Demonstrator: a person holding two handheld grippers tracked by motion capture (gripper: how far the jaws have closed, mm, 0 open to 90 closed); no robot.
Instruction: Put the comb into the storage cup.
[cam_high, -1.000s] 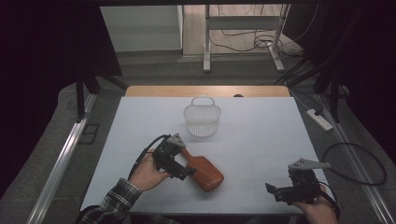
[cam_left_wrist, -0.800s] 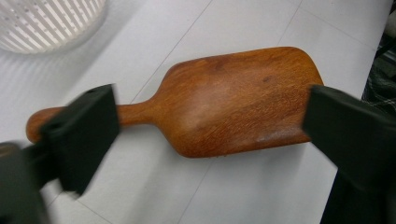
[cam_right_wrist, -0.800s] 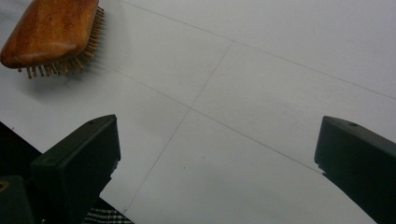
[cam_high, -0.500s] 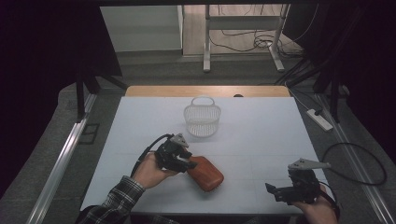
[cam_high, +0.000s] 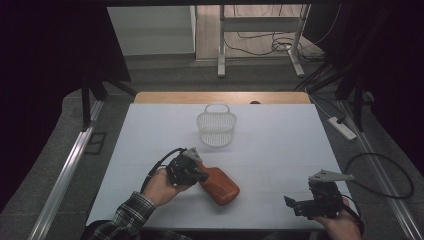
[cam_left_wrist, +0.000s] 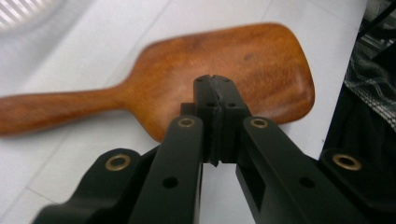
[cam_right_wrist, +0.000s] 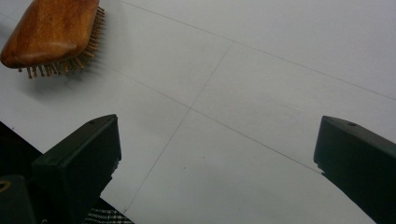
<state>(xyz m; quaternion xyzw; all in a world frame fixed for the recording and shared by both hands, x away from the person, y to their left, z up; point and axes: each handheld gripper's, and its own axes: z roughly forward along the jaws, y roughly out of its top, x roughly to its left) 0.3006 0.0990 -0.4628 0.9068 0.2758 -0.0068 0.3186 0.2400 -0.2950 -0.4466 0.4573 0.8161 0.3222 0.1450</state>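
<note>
Left gripper view: left gripper (cam_left_wrist: 215, 93) jaws have just been closing and now meet, clenched on nothing.
Hairbrush: wooden hairbrush (cam_left_wrist: 187, 88) lies bristles down on the counter (cam_high: 280, 150), just beyond the closed tips.
Right gripper (cam_right_wrist: 215, 154): jaws spread wide, brush well off.
Basket (cam_high: 216, 127): farther beyond.

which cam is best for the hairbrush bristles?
Right gripper view: the wooden hairbrush lies bristles down, and its bristles show along the near edge. The left gripper view shows its smooth back and handle; the high view shows its brown back.
</note>
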